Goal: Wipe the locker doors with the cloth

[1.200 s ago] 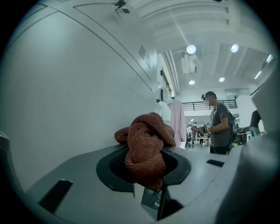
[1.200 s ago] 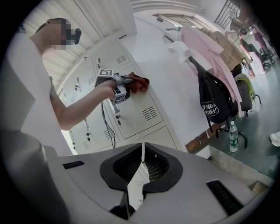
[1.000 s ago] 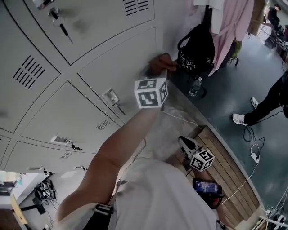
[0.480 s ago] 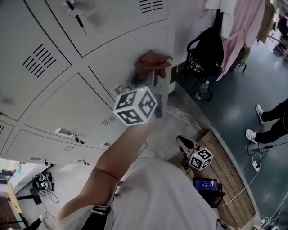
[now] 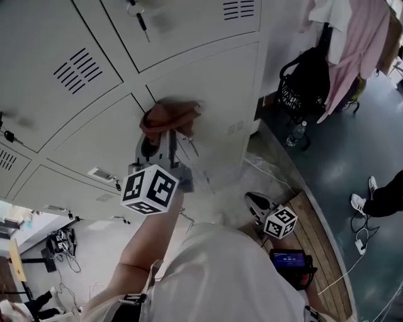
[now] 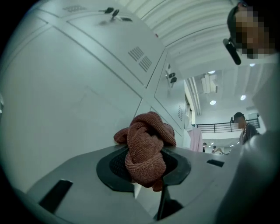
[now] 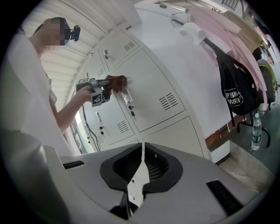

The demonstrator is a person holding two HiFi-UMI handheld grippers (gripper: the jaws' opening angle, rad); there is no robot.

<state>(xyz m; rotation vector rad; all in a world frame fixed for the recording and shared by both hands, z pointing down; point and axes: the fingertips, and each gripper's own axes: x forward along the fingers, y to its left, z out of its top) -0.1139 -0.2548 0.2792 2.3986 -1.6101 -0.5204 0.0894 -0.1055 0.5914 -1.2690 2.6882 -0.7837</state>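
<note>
A bunched reddish-brown cloth (image 5: 169, 117) is pressed against a grey locker door (image 5: 217, 82), near that door's left seam. My left gripper (image 5: 165, 133) is shut on the cloth, its marker cube (image 5: 150, 188) below on my raised arm. In the left gripper view the cloth (image 6: 146, 146) bulges out between the jaws of the left gripper (image 6: 145, 171), close to the door (image 6: 65, 113). My right gripper (image 5: 259, 202) hangs low beside my body, shut and holding nothing. The right gripper view shows the right gripper (image 7: 141, 168) and, far off, the cloth (image 7: 116, 82) on the lockers.
Keys hang in a lock (image 5: 140, 19) on the door above. A black backpack (image 5: 308, 82), pink garments (image 5: 356, 44) and a water bottle (image 5: 295, 134) are at the lockers' right end. A wooden platform (image 5: 321, 251) lies below; another person's leg (image 5: 384, 198) stands at right.
My left gripper has swept the cloth leftward across the locker door, from its right edge to near its left seam. The right gripper has stayed low.
</note>
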